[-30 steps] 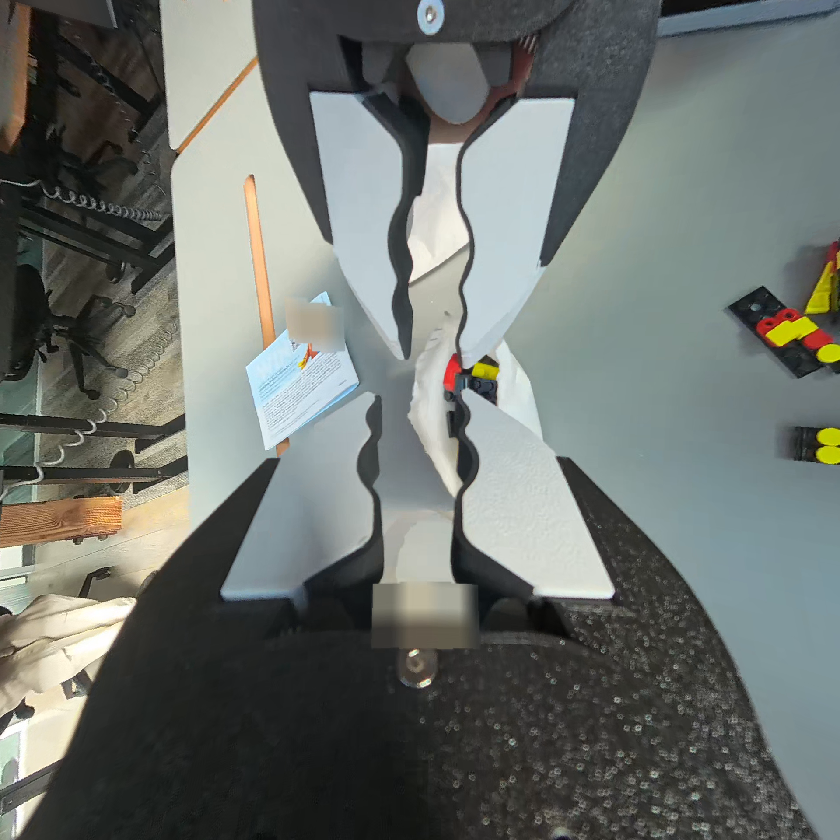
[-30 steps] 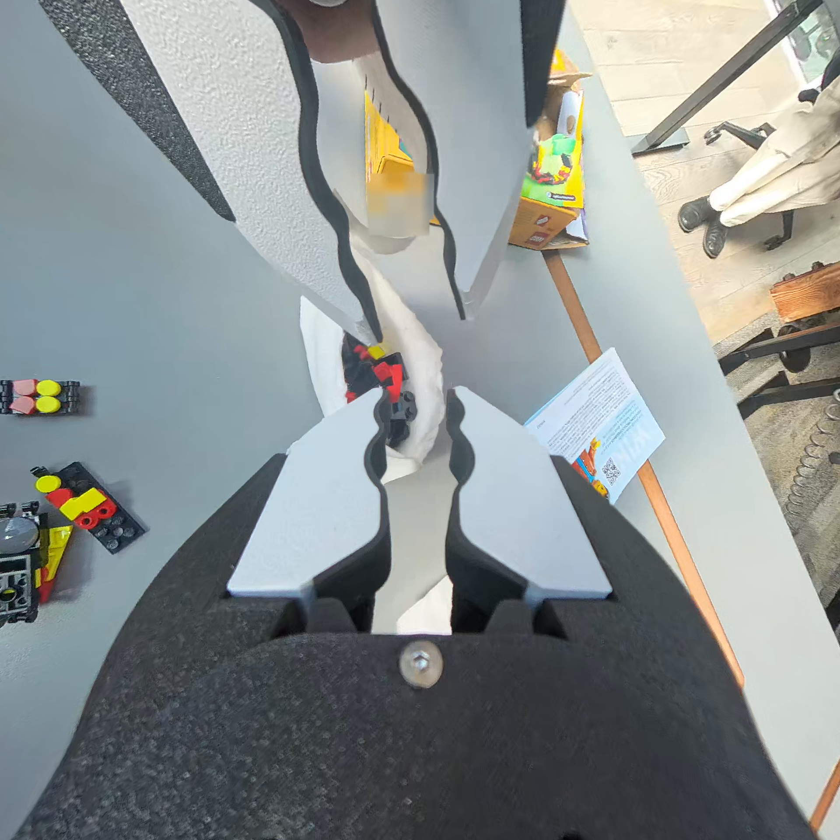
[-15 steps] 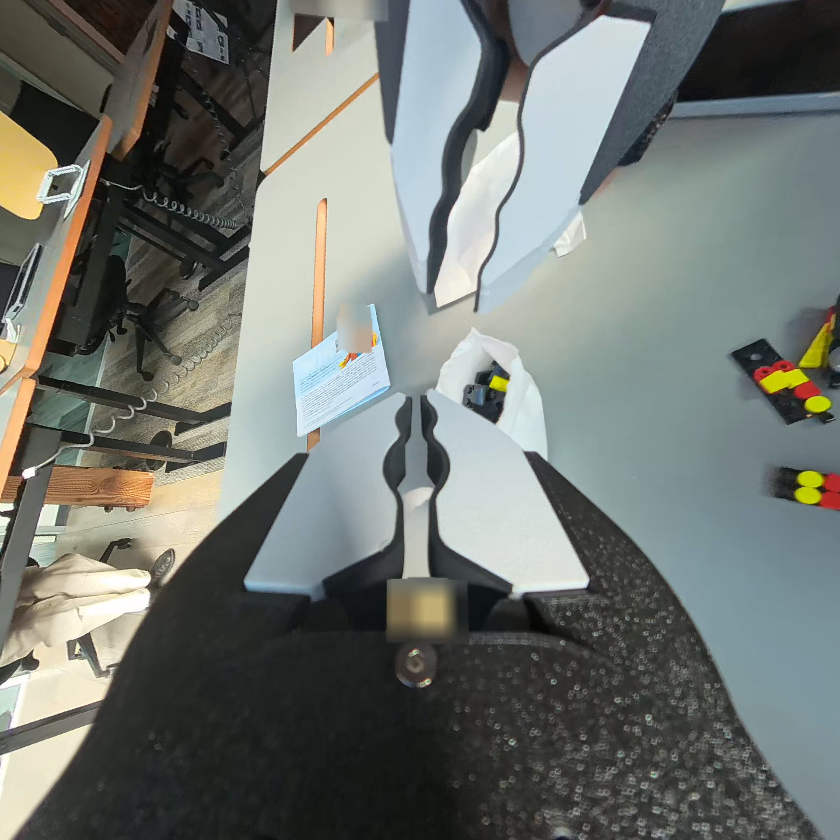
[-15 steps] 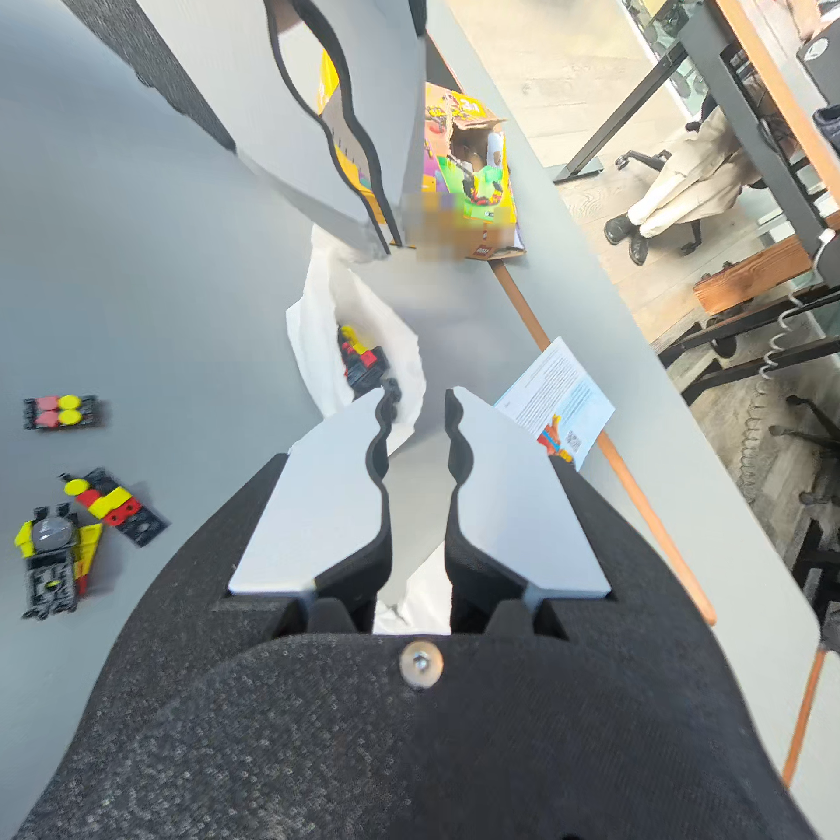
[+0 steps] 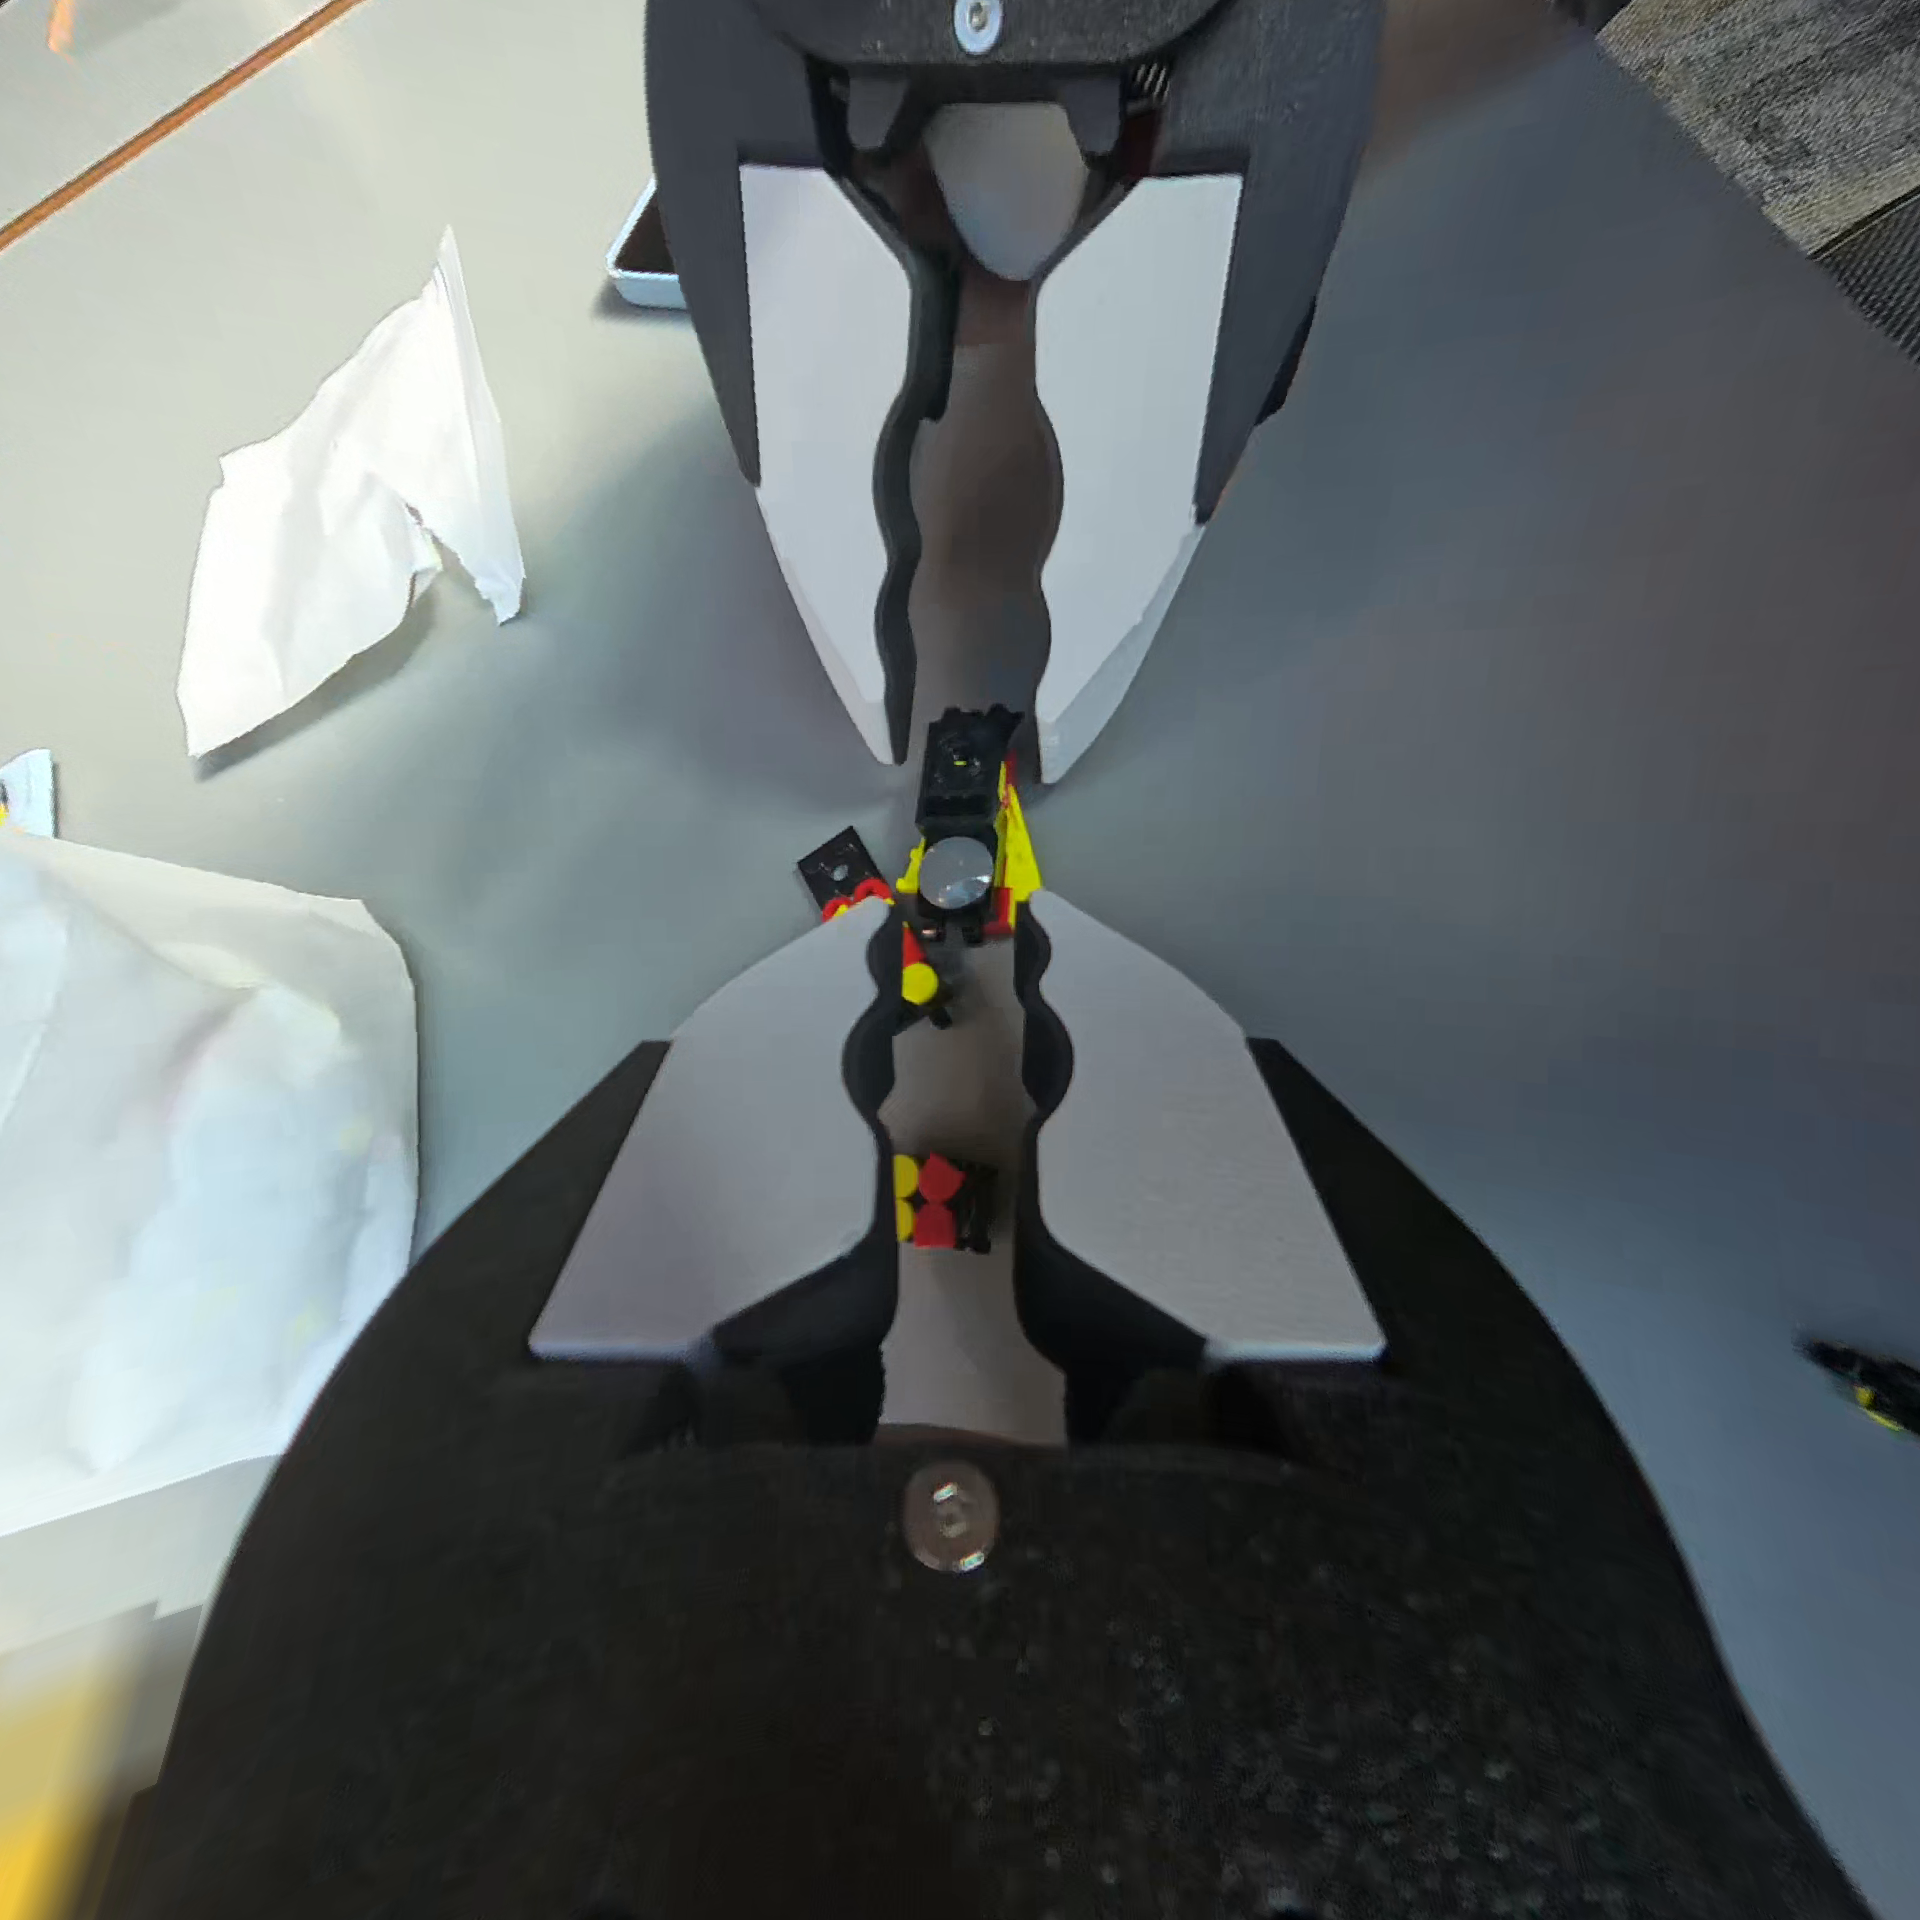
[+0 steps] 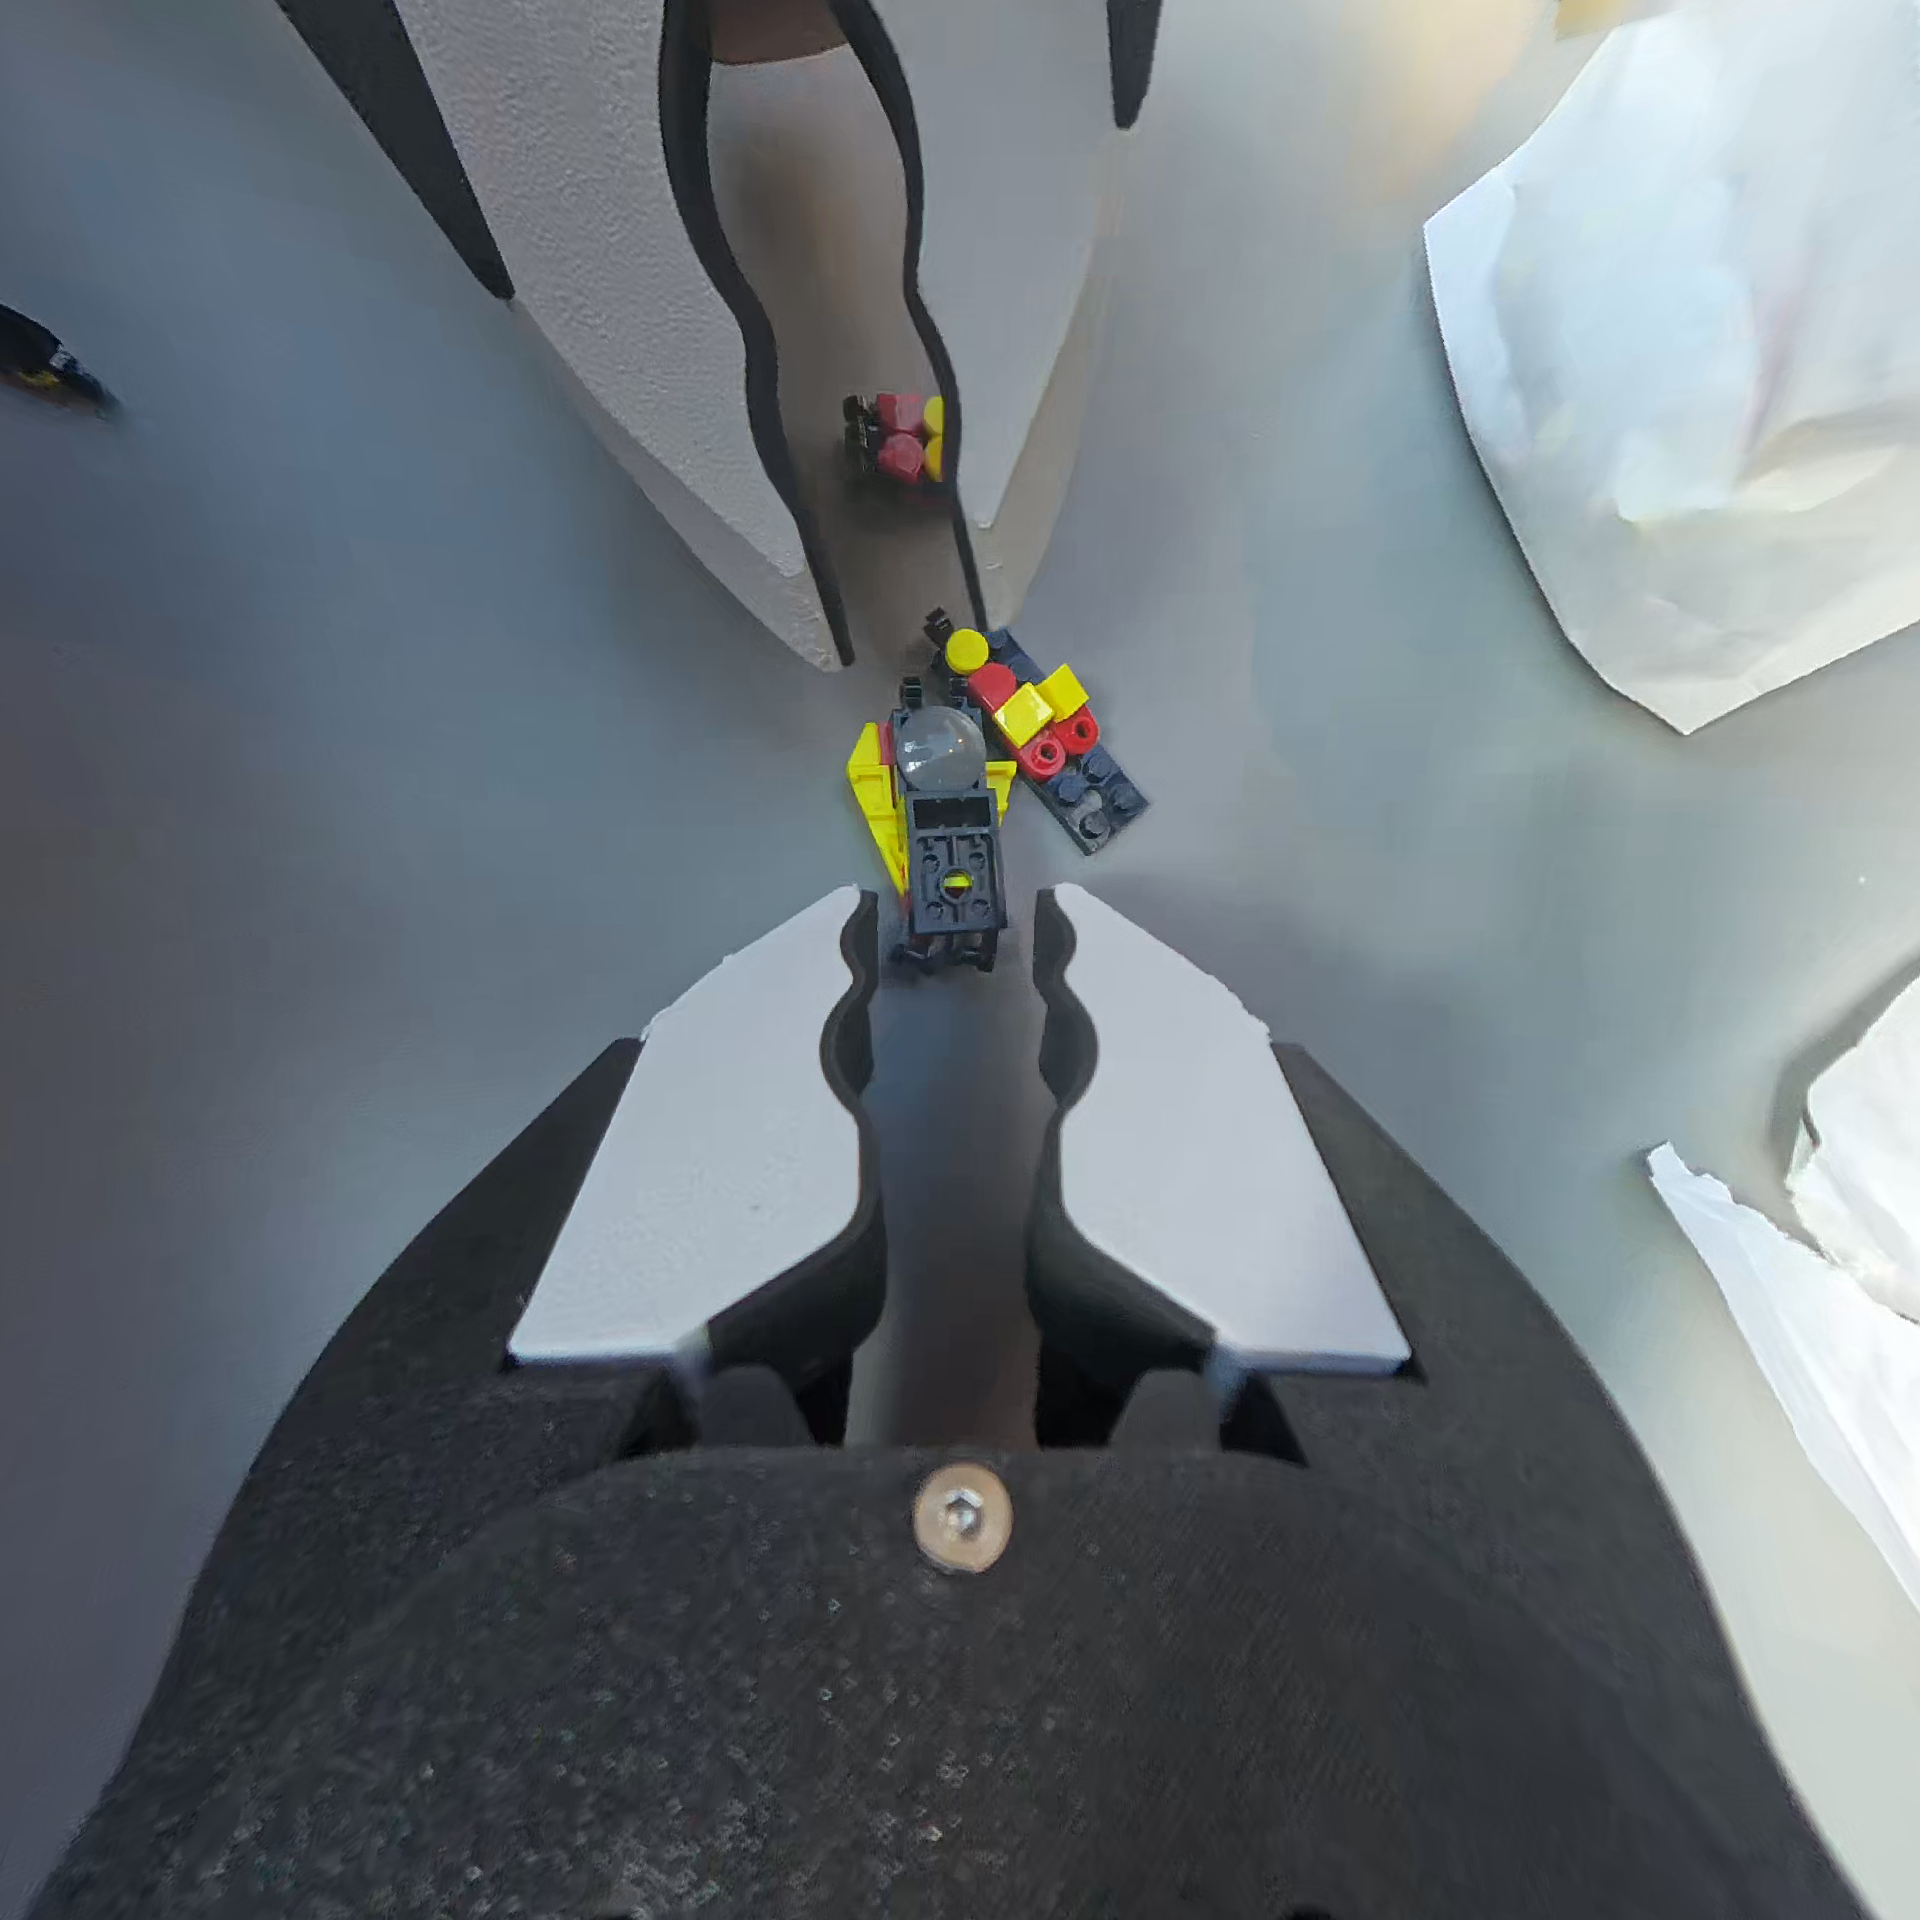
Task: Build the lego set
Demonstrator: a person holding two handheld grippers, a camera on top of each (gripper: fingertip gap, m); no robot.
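A black and yellow lego build with a grey dome point(image 5: 956, 873) point(image 6: 945, 821) lies on the grey table between my two grippers, which face each other tip to tip. My left gripper point(image 5: 961, 914) point(image 6: 909, 623) is open and empty, its tips at the domed end of the build. My right gripper point(image 6: 956, 904) point(image 5: 968, 769) is open and empty, its tips at the build's black end. A dark plate with red and yellow pieces point(image 6: 1039, 727) point(image 5: 836, 868) lies right beside the build. A small red, yellow and black assembly point(image 5: 940, 1200) point(image 6: 904, 436) lies under the gap between the left fingers.
A torn white paper bag point(image 5: 343, 520) point(image 6: 1849, 1247) and a larger white bag point(image 5: 187, 1143) point(image 6: 1714, 364) lie to one side. A small dark lego piece point(image 5: 1860, 1387) point(image 6: 47, 369) lies on the other side. A flat light-edged object point(image 5: 639, 260) shows behind the right gripper. Tip to tip, the grippers are about 4 cm apart.
Both grippers have moved away from the white bag of pieces to the domed build and the plate. The left gripper, nearly shut half a second ago, has opened.
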